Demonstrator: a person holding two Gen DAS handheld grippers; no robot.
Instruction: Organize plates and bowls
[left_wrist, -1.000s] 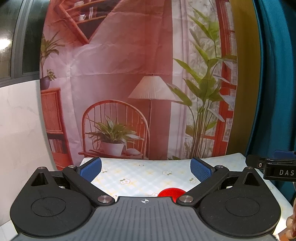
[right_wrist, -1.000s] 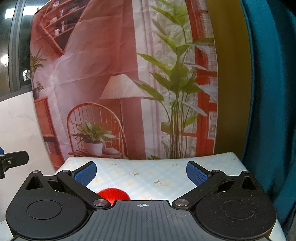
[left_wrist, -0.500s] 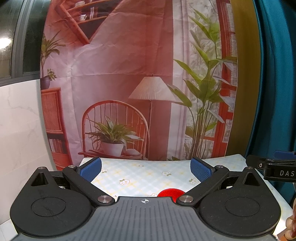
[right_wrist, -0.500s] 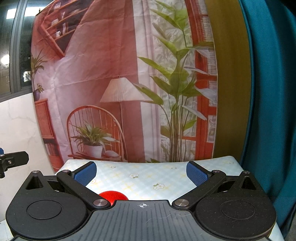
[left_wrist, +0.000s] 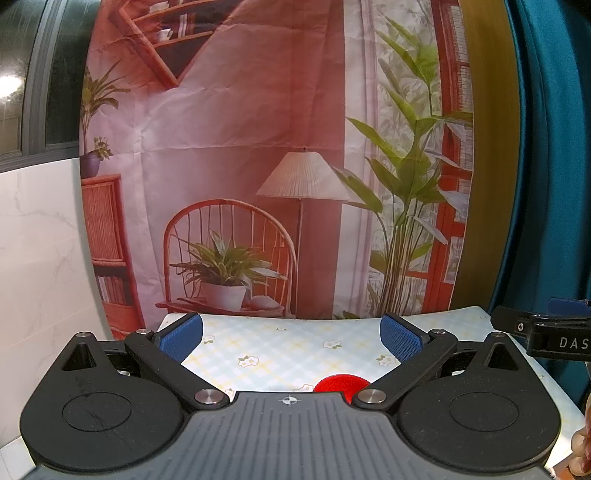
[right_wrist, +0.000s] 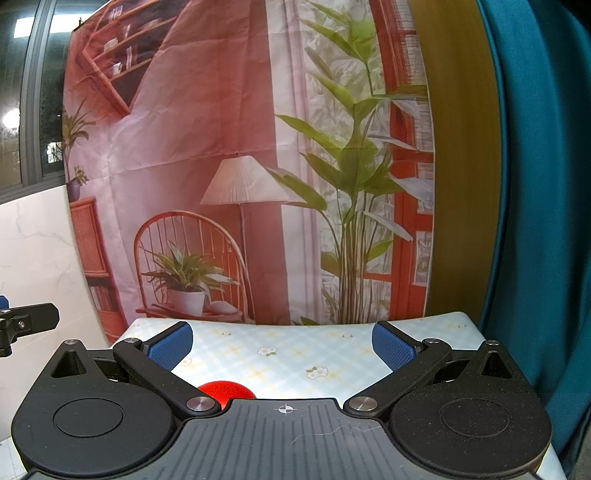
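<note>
Evidently your left gripper and right gripper hovered wide-jawed and empty; the red dish at 6 o'clock, mostly hidden, probably demanded a firm rim grasp, being rigid and slippery.

Two hand-held grippers hover side by side, jaws spread wide, above a table covered in a pale checked, flower-printed cloth. A small red round object lies on the cloth just below the left gripper. A hanging printed backdrop of a chair, lamp and plants closes off the table's far edge; a teal curtain walls the right gripper's right side.
</note>
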